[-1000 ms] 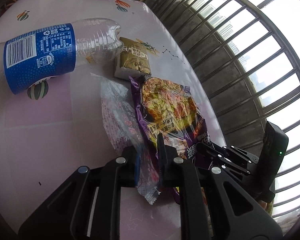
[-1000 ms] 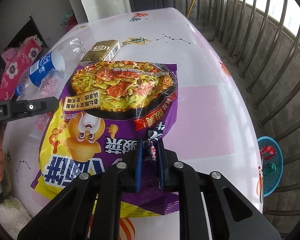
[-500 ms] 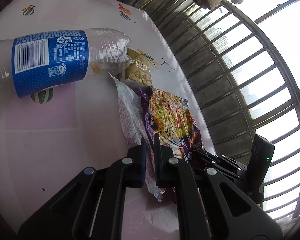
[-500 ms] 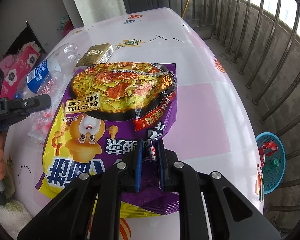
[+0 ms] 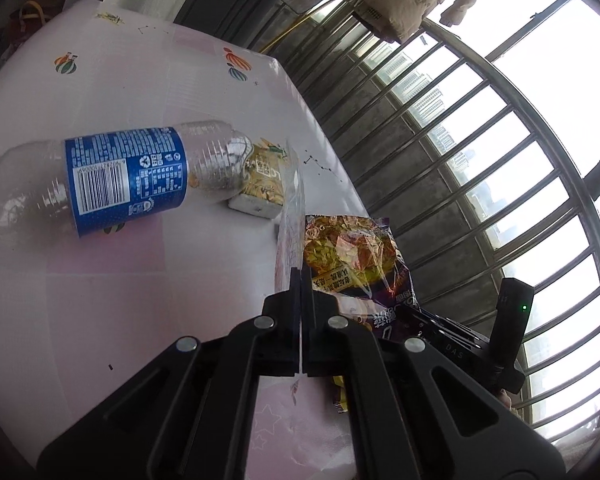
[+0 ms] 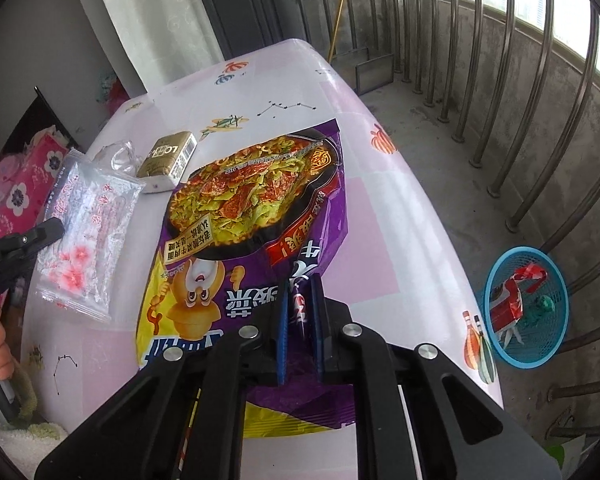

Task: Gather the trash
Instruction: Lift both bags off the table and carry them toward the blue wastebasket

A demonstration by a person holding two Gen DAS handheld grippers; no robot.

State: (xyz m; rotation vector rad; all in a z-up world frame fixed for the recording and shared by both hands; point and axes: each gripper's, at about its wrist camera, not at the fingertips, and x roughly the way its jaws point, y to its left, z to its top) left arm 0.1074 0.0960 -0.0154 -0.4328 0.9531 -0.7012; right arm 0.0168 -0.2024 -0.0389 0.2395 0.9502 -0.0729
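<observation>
My left gripper (image 5: 301, 276) is shut on a clear plastic bag with pink print (image 5: 291, 204) and holds it edge-on above the table; the bag shows flat in the right wrist view (image 6: 88, 240), with the left gripper's tip (image 6: 44, 232) at its edge. My right gripper (image 6: 300, 284) is shut on the purple noodle wrapper (image 6: 252, 216), lifted off the table; the wrapper also shows in the left wrist view (image 5: 352, 260). An empty blue-labelled bottle (image 5: 112, 176) and a gold packet (image 5: 260, 184) lie on the table; the packet also shows in the right wrist view (image 6: 168, 160).
The pink-and-white table (image 6: 380, 216) has a rounded edge on the right. A blue mesh basket (image 6: 524, 308) with trash stands on the floor beyond that edge. Metal railing bars (image 6: 540, 120) line the balcony. A pink floral cloth (image 6: 24, 188) lies at the far left.
Both grippers rose. The clear bag came off the table in the left gripper and now hangs edge-on. The purple wrapper lifted with the right gripper and tilted.
</observation>
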